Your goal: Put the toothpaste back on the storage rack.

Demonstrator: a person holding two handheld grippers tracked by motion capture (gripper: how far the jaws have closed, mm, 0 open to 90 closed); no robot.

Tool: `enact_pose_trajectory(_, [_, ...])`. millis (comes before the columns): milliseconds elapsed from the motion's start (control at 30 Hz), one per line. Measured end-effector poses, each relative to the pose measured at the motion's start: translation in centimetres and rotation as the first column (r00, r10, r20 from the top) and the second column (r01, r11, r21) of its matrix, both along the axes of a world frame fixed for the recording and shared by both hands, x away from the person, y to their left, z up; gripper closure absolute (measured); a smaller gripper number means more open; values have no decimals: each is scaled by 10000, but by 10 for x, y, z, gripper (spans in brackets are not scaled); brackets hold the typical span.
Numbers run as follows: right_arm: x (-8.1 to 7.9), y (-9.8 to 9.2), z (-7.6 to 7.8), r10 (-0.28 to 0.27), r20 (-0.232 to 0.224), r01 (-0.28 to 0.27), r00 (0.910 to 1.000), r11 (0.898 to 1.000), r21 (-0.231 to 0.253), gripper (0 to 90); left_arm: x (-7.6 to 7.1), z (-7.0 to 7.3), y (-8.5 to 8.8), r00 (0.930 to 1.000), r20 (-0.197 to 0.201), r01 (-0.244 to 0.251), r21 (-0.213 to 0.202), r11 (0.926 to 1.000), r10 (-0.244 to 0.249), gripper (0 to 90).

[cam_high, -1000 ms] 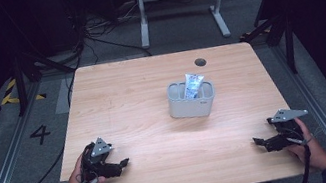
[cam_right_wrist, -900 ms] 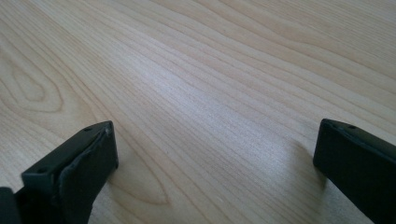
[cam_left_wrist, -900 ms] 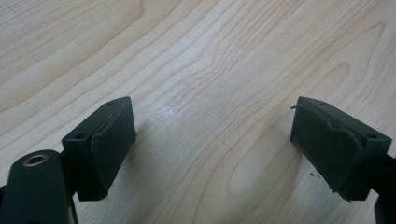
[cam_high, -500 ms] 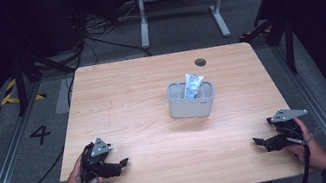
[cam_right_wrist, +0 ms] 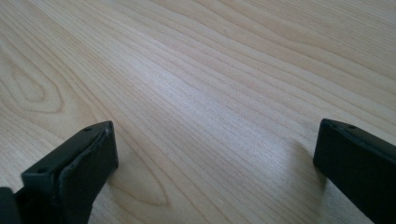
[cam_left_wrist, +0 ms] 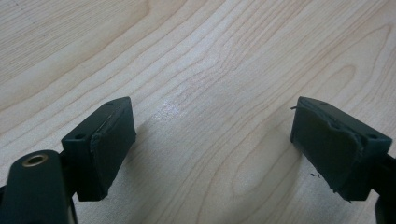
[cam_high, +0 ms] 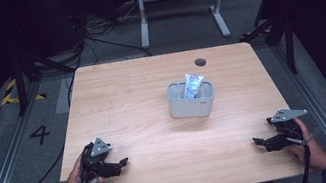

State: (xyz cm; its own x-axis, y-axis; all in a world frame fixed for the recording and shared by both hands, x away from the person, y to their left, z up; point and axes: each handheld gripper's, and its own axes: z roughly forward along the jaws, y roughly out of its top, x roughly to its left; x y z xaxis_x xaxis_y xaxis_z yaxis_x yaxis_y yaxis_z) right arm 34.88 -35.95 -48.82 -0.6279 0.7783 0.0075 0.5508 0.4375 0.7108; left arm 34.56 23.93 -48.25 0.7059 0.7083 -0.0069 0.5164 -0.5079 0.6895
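While both my hands rest low, my left gripper [cam_high: 122, 162] at seven o'clock gapes empty; my right gripper [cam_high: 257, 142] at five likewise; the grey caddy [cam_high: 192, 100] holds a tube [cam_high: 193, 85] near centre.

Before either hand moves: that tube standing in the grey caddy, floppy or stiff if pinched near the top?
Probably soft: the tube looks like a flat-crimped squeeze tube, so it may flex. Likely light. It leans in the grey caddy, so it should lift out freely, though the caddy could shift.
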Motion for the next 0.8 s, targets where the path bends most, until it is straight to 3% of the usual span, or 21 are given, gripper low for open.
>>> enact_pose_trajectory(800, [0, 0, 0, 1, 2, -1, 10000, 10000, 1, 1, 0, 0, 0, 10000, -17, -35, -31, 10000, 35, 144])
